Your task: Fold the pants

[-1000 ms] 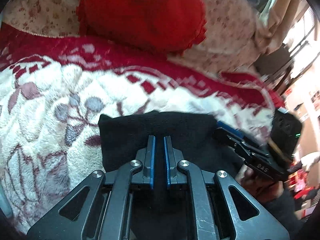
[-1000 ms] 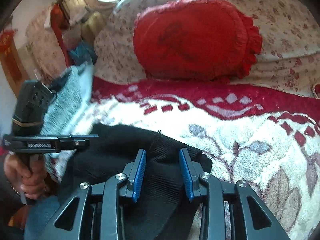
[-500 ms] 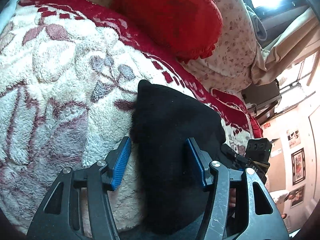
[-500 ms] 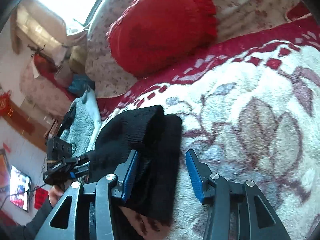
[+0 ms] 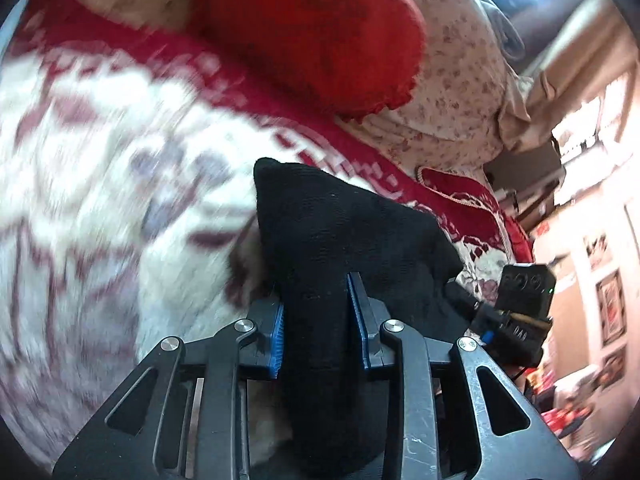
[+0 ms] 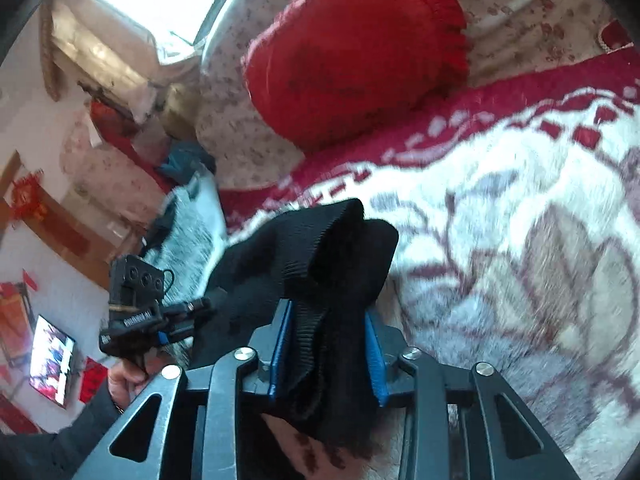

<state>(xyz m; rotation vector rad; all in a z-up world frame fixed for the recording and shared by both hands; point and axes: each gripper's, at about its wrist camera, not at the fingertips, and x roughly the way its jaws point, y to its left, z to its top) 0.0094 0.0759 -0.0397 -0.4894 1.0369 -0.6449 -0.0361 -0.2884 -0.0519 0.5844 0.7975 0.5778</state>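
The black pants (image 5: 340, 220) lie bunched on a white-and-red fleece blanket (image 5: 100, 200). My left gripper (image 5: 318, 292) has a thick fold of them filling the gap between its blue pads, and its jaws are closing on it. In the right wrist view the ribbed waistband end of the pants (image 6: 320, 240) stands up between the pads of my right gripper (image 6: 326, 312), whose jaws are also closing on the cloth. Each view shows the other gripper's camera housing (image 5: 524, 292) (image 6: 136, 280) at the far end of the pants, and a hand (image 6: 128, 376) holds the left one.
A round red cushion (image 5: 312, 32) (image 6: 352, 60) leans on the floral backrest (image 5: 460, 80) behind the blanket (image 6: 520, 240). A grey fluffy cloth (image 6: 188, 232) lies beyond the left end of the pants. A lit screen (image 6: 52, 360) and the room's walls are off to the side.
Both grippers opened wide over the pants and then narrowed onto a bunched fold. The pants went from lying flat to gathered up. Both views rolled and dipped.
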